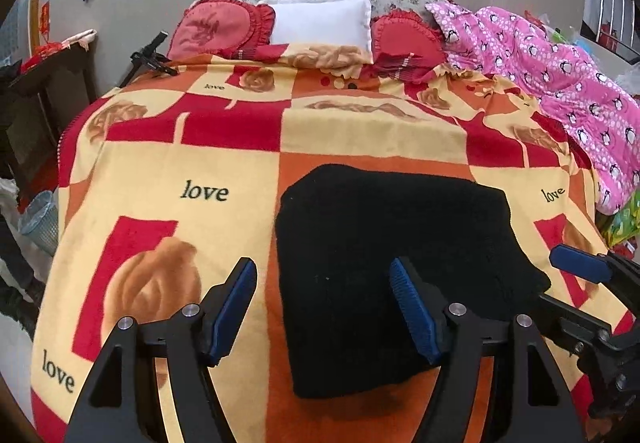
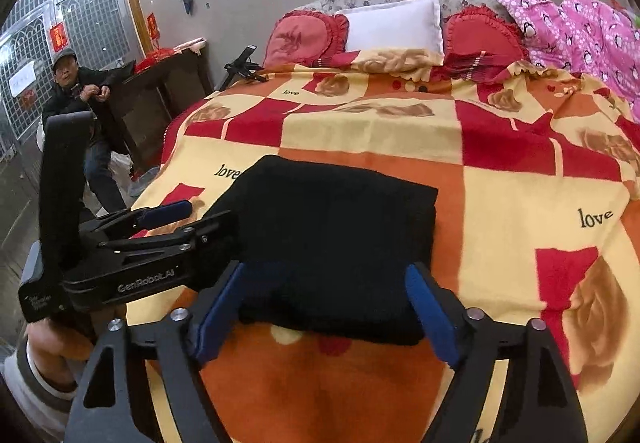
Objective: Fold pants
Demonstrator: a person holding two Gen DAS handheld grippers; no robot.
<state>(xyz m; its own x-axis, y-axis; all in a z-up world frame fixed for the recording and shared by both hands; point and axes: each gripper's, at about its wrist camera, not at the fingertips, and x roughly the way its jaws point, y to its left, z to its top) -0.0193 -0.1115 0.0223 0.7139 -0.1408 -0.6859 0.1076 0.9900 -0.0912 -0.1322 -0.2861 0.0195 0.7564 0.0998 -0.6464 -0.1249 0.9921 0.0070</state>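
Here one pair of black pants [image 1: 392,275], folded into a thick rectangle, is lying on the bed's blanket [image 1: 160,179]. Two tongs are hovering just over its near edge, left tongs [image 1: 324,307] and right tongs [image 2: 328,307], both gaping open and gripping nothing. Three pillows [image 1: 320,23] are sitting at the head.

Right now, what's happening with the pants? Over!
Left gripper open, right gripper open, neither holding anything. Black knitted pants folded into a compact block on the red-and-yellow patterned blanket. Nothing in the way.
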